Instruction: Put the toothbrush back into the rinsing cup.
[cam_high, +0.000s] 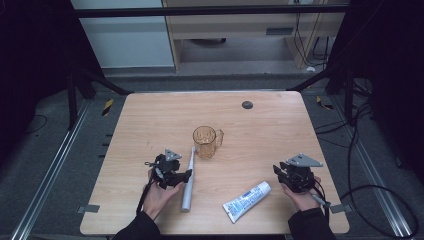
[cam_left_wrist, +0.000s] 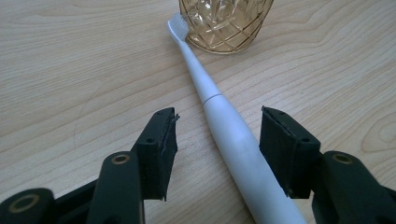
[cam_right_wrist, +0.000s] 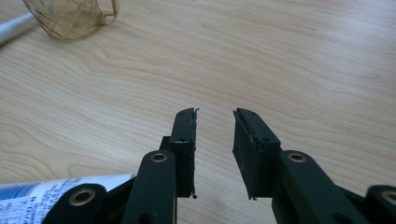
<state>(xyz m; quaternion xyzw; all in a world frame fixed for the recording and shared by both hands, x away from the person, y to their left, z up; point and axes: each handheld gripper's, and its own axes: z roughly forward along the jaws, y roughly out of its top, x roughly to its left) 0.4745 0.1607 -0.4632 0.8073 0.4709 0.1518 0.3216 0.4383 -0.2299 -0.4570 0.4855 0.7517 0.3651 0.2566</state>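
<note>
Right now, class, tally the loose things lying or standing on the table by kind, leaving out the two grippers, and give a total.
Electric toothbrush: 1
Toothpaste tube: 1
Amber glass mug: 1
Total: 3

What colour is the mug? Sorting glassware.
Amber, with a cut diamond pattern; the mug shows best in the left gripper view.

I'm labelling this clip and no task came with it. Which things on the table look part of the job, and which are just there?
Likely in play: electric toothbrush between the open left gripper jaws; amber cup; toothpaste tube beside the right gripper.
Just there: dark round disc at the table's far edge.
</note>
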